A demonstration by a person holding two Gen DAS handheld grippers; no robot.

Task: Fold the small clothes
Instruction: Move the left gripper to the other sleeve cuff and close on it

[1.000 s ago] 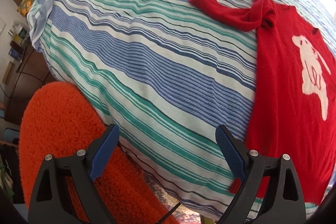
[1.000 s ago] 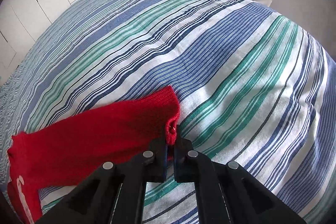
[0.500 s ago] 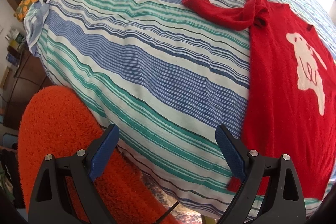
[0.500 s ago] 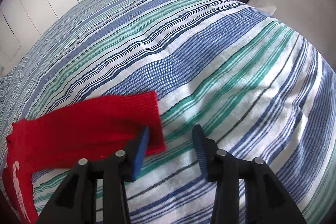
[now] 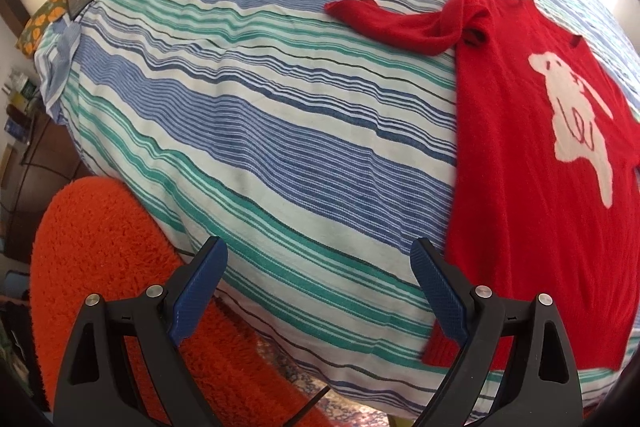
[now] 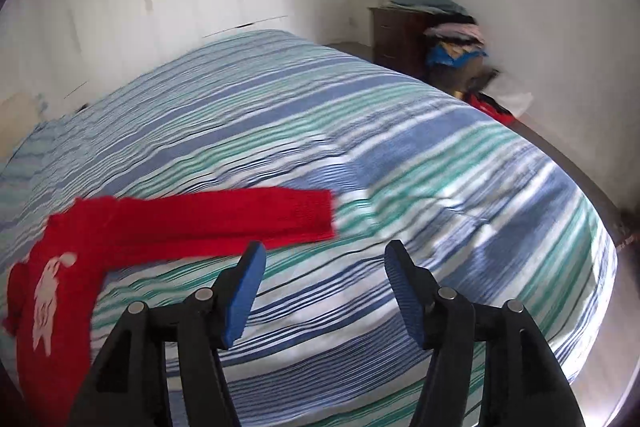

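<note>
Red knit sweater with white animal motif (image 5: pixel 532 195) flat on striped bed (image 5: pixel 260 131), both tools clear.
Left tool (image 5: pixel 318 291) spread, empty, at the bed edge over fuzzy orange rug (image 5: pixel 100 251); right tool (image 6: pixel 325 291) opening, nothing between; dark wooden dresser piled with clothes (image 6: pixel 404 35) beyond far corner.

Bright daylight, fisheye warp (right view motion-blurred)

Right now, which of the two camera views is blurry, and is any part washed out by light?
Right wrist view: motion-smeared, the striped bedspread and the red sweater soft-edged, fingers sharp. Left wrist view: crisp on the sweater, but the top right corner beyond the bed is blown out white.
</note>
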